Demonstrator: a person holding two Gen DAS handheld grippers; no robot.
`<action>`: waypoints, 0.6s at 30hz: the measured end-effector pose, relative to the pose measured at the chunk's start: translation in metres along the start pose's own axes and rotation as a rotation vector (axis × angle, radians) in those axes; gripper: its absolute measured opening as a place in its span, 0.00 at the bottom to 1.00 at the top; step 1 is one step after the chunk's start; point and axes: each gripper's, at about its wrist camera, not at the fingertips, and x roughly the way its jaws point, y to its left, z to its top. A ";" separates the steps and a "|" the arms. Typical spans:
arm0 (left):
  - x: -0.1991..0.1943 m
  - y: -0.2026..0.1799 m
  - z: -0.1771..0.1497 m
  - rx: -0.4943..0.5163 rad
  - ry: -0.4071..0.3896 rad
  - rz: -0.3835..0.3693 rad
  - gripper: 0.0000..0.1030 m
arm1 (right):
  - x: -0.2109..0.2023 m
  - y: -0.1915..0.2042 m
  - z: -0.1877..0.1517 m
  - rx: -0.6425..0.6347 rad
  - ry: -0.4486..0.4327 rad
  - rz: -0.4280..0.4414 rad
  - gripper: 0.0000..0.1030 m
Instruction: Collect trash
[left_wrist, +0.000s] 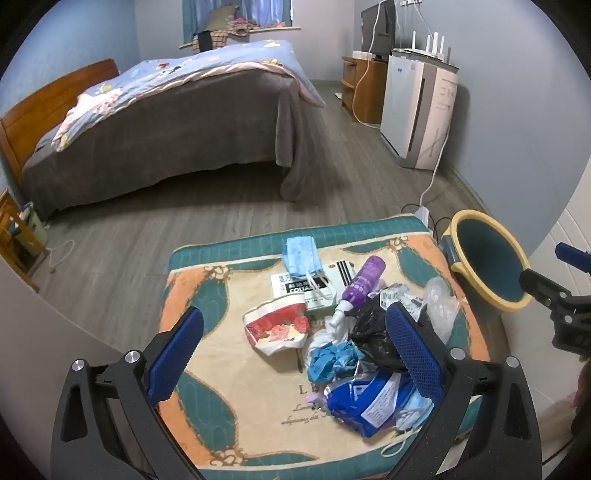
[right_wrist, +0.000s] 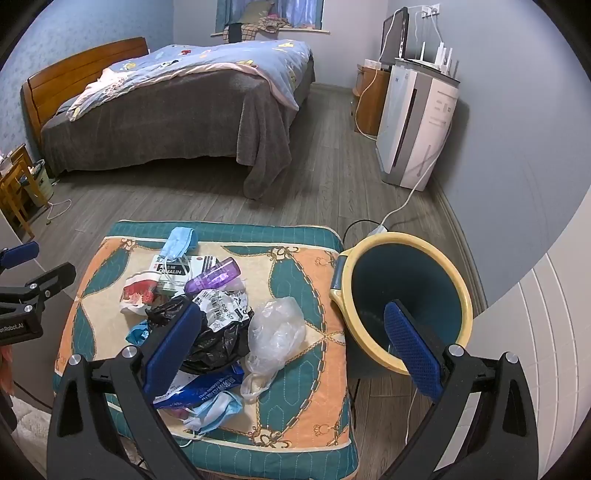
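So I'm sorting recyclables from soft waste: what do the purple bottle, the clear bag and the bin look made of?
Purple bottle: glossy rigid plastic, judging by its sheen and white nozzle.
Clear bag: thin translucent plastic film, crinkled and shiny.
Bin: smooth moulded plastic, probably; yellow rim, dark teal inside.

A bed (right_wrist: 177, 110) with a wooden headboard (right_wrist: 74, 74), a grey cover and a blue quilt (right_wrist: 207, 62) stands on the grey plank floor (right_wrist: 325, 177). Behind the bed, a curtained window (right_wrist: 269, 11) is set in the pale blue wall (right_wrist: 517, 110). To the bed's right stand a white appliance (right_wrist: 417, 125) and a wooden cabinet (right_wrist: 369, 99) along the wall.
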 end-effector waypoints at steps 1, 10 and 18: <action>0.000 0.000 0.000 0.000 0.000 0.000 0.95 | 0.001 0.000 -0.001 0.000 0.000 0.000 0.95; 0.000 0.000 0.000 0.002 0.001 0.001 0.95 | 0.001 -0.001 0.000 0.001 0.001 0.001 0.95; 0.000 0.000 0.000 0.002 0.003 0.002 0.95 | 0.001 -0.001 0.000 0.002 0.002 0.001 0.95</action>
